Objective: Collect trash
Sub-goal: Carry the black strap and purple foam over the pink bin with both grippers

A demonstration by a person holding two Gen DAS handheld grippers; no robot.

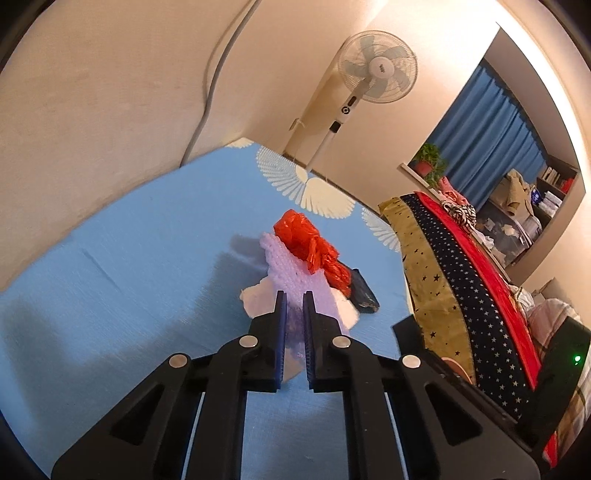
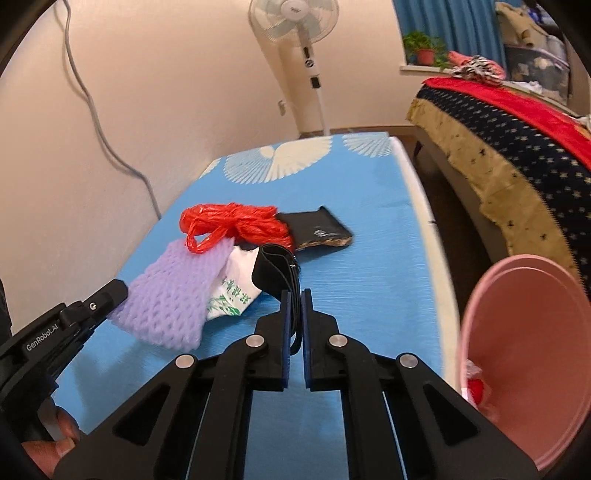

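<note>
A pile of trash lies on the blue table (image 2: 369,280): a purple foam net (image 2: 173,299), a red plastic bag (image 2: 236,221), a white printed wrapper (image 2: 232,291), a black wallet-like piece (image 2: 314,229). My left gripper (image 1: 294,295) is shut on the purple foam net (image 1: 291,266), with the red bag (image 1: 310,240) beyond it. It also shows in the right wrist view (image 2: 118,291). My right gripper (image 2: 294,295) is shut on a black folded strap (image 2: 275,271) at the pile's near edge. A pink bin (image 2: 524,354) stands off the table's right edge, with some trash inside.
A bed with a starred blanket (image 2: 517,147) stands to the right beyond a floor gap. A standing fan (image 2: 295,22) is behind the table's far end. A grey cable (image 2: 92,110) hangs on the left wall.
</note>
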